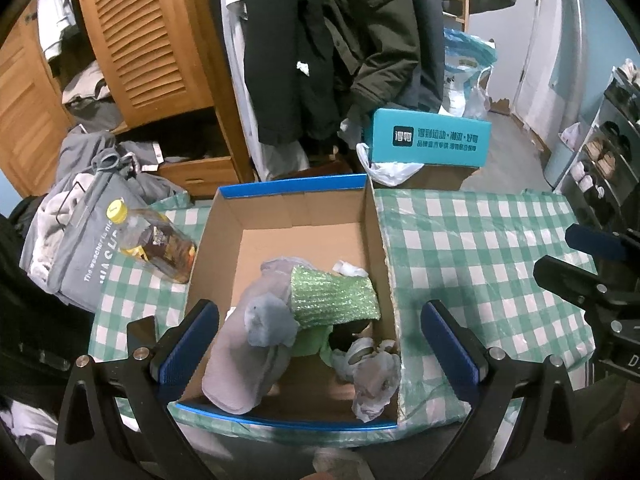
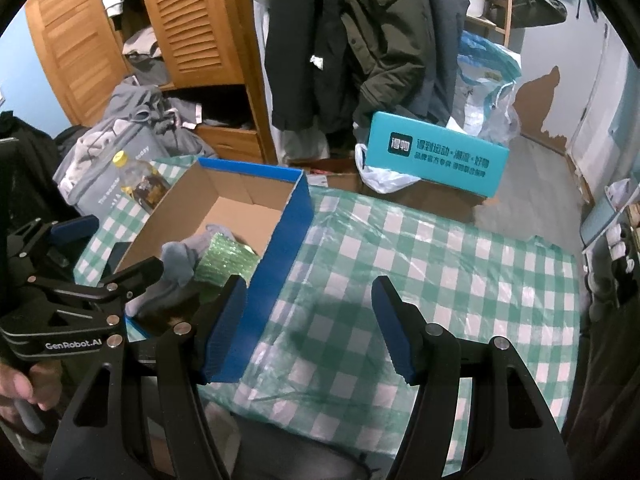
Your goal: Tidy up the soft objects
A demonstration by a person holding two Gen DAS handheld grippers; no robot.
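- An open brown cardboard box with blue outer walls (image 1: 296,216) sits below me on the checked cloth; its far half is bare floor, and the soft things crowd the end nearest me.
- A long pale grey sock (image 1: 240,360) lies limp from the box's middle toward its 7 o'clock corner.
- A fluffy blue-grey sock (image 1: 268,324) is bunched on top of the long one.
- A glittery green knitted cloth (image 1: 334,296) is spread at the centre, touching both socks.
- A crumpled white plastic bag (image 1: 372,380) slumps in the 5 o'clock corner against the right wall.
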